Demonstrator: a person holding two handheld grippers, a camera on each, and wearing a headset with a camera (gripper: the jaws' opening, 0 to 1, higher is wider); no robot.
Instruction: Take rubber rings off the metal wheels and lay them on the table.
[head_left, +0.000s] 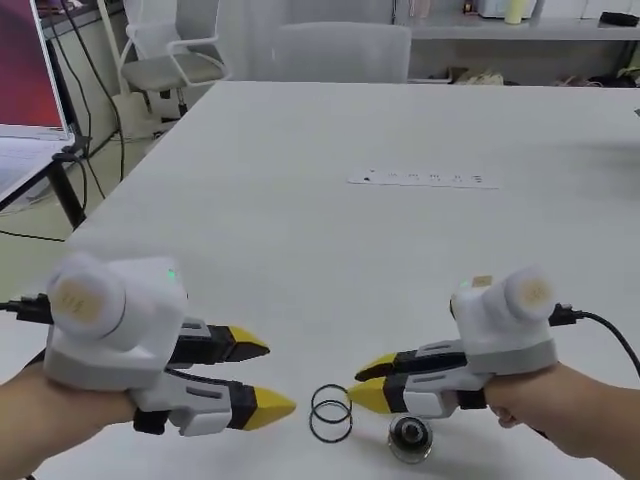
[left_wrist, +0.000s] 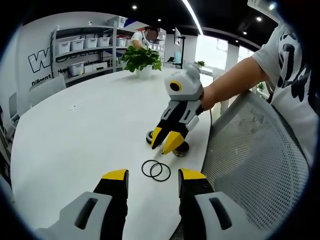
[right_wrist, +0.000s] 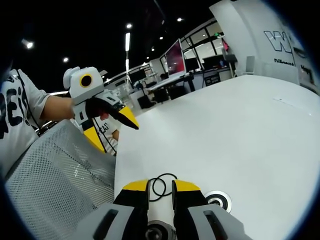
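Under the slightly parted right claw (head_left: 352, 384), 1 wheel (head_left: 410, 440) is part-hidden; left claw (head_left: 281, 377) spread.

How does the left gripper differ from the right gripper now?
The left gripper holds its jaws wide apart; the right gripper leaves only a narrow gap. The left gripper is to one side of the rubber rings, the right gripper to the other, next to a metal wheel. Both are empty and point their yellow tips at the rings.
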